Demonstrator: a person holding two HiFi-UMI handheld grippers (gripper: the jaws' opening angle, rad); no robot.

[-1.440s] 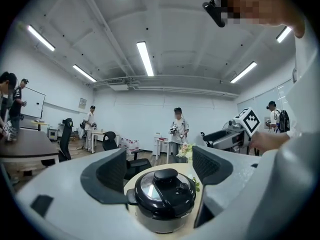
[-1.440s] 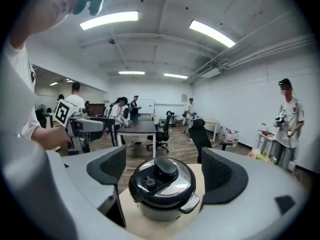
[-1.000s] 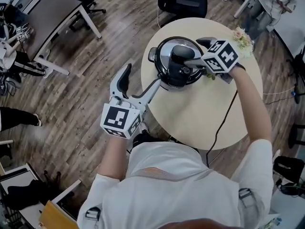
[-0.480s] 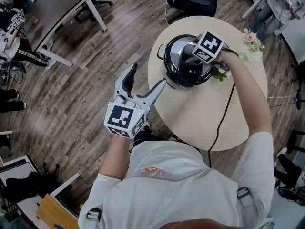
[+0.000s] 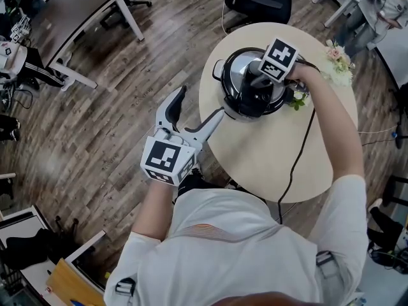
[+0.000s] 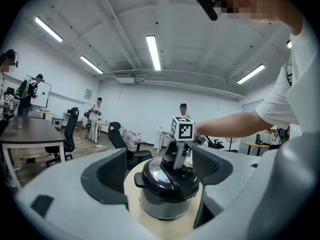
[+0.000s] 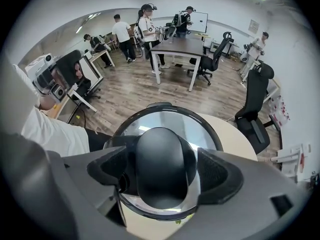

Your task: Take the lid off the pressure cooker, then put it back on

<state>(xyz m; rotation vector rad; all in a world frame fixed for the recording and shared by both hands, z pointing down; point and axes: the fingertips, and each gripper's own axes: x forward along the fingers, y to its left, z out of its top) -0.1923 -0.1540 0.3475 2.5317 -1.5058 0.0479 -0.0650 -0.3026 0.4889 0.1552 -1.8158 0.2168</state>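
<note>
On the round surface (image 5: 255, 155) in front of me, the pressure cooker (image 5: 237, 110) has its lid (image 5: 237, 75) fully seated, so nothing's actually done yet. I'd call this the very start. My right tool (image 7: 165, 176) is down over the lid with its jaws wide, one on each side of the black handle (image 7: 162, 149), close to it but not squeezing as far as I can see. What's left is to clamp, get the lid off, then put it back on.

My left tool (image 5: 203, 101) hangs off the edge of the surface over the floor, jaws spread wide with nothing in them, pointing at the cooker.

Stuff to watch: a black cord (image 5: 294, 164) trails across the surface right under my right arm, and there are some flowers (image 5: 338, 59) just beside the cooker. There's an office chair (image 5: 255, 2) on the far side, and that's no bother.
</note>
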